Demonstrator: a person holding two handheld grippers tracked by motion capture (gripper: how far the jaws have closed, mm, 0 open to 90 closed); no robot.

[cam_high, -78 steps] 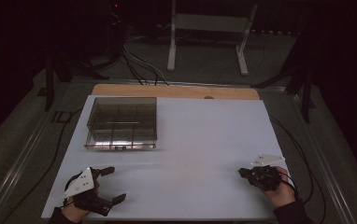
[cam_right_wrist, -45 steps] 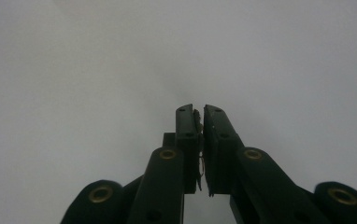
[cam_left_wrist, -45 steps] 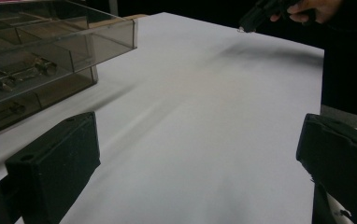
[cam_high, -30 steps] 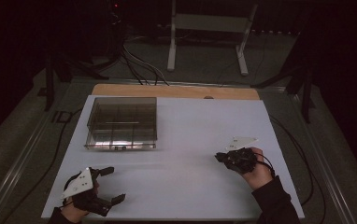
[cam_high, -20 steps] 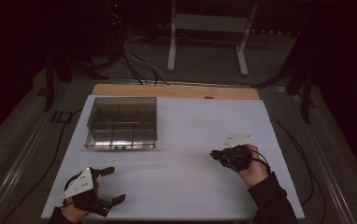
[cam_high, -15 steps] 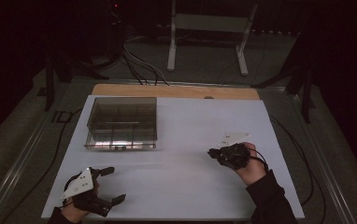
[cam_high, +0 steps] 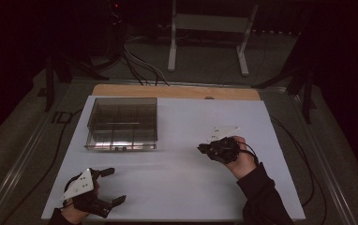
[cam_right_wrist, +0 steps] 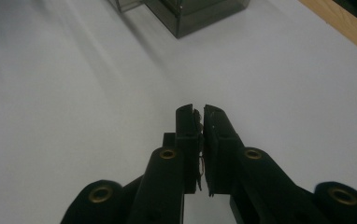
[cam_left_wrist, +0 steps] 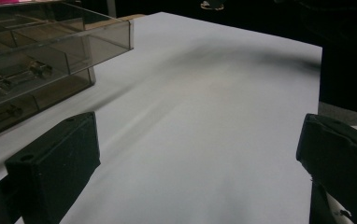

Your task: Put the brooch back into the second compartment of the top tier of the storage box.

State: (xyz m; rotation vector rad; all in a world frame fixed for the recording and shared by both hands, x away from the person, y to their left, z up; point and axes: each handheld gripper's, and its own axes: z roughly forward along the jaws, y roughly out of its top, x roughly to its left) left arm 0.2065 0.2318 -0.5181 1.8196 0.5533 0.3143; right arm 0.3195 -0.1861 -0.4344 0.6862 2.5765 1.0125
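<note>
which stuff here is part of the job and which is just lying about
In the job:
- right tool, shut, pointing toward the box
- clear compartment box
- left tool, open, at the near edge

Lying about:
- white table
- wooden board
- metal stand
- floor cables

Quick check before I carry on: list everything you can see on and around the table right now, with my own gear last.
organiser box: one, clear smoky plastic with compartments, far left of the table.
small metal parts: a few, silvery, inside the box compartments; exact count unclear.
table sheet: one, white, covering the table top.
wooden edge: one, tan, along the far side.
metal stand: one, pale grey, on the floor beyond.
cables: several, dark, on the floor beyond.
left gripper: one, black, near left corner, jaws wide apart.
right gripper: one, black, right of centre, jaws shut, nothing between.
</note>
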